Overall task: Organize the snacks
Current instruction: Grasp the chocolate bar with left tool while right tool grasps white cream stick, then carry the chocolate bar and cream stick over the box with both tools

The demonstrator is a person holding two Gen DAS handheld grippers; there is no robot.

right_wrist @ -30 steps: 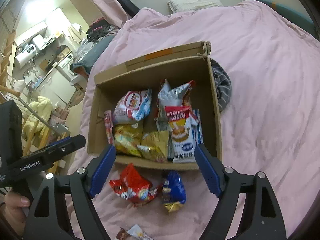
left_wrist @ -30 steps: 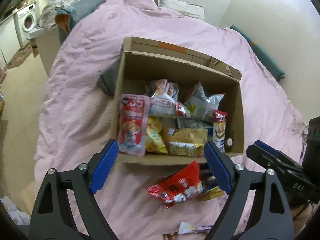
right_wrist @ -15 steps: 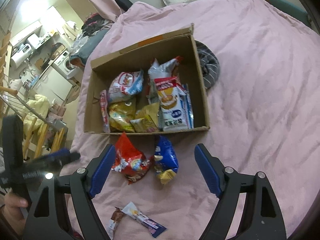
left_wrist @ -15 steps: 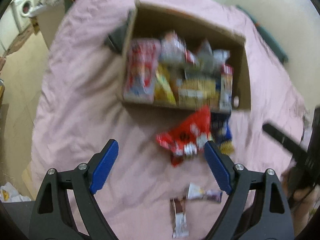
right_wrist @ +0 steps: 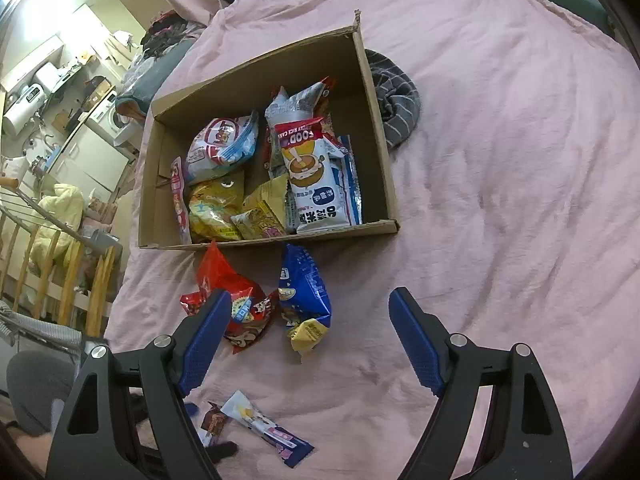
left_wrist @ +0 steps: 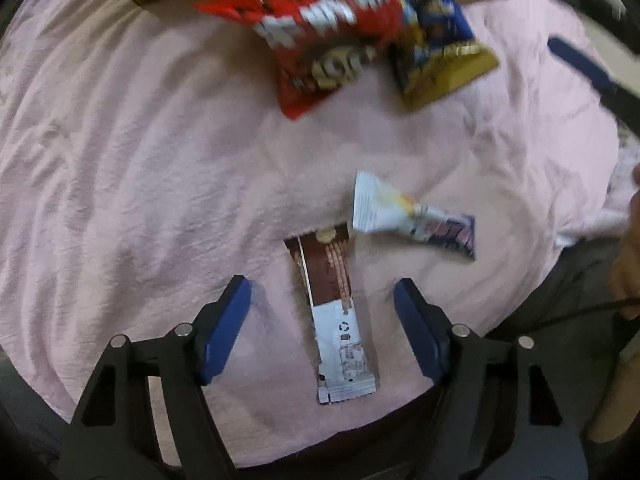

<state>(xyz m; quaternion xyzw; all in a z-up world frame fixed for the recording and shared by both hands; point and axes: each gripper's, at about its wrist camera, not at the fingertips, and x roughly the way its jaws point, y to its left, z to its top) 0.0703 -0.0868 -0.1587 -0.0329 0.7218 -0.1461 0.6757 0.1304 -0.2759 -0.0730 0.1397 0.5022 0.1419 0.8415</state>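
Snacks still outside the box explain the left gripper (left_wrist: 322, 312): in the left wrist view it points steeply down at the pink cover (left_wrist: 120, 160), its blue pads either side of the brown bar (left_wrist: 330, 280) so the wrapper's long axis runs between them. The jaws have just been narrowing but neither pad touches the bar yet; it lies flat on the cover. Just beside it lies a white bar (left_wrist: 404, 216), and further off a red bag (left_wrist: 320, 28) and blue bag (left_wrist: 436, 40) against the box edge.

In the right wrist view the right gripper (right_wrist: 310, 336) hangs over the cover with jaws spread and nothing between them, likely waiting its turn over the two bags. The box (right_wrist: 380, 128) sits beyond, already packed with snacks laid side by side. Red bag (right_wrist: 224, 288) and blue bag (right_wrist: 306, 288) lie just in front of its near wall, both bars nearest the camera.
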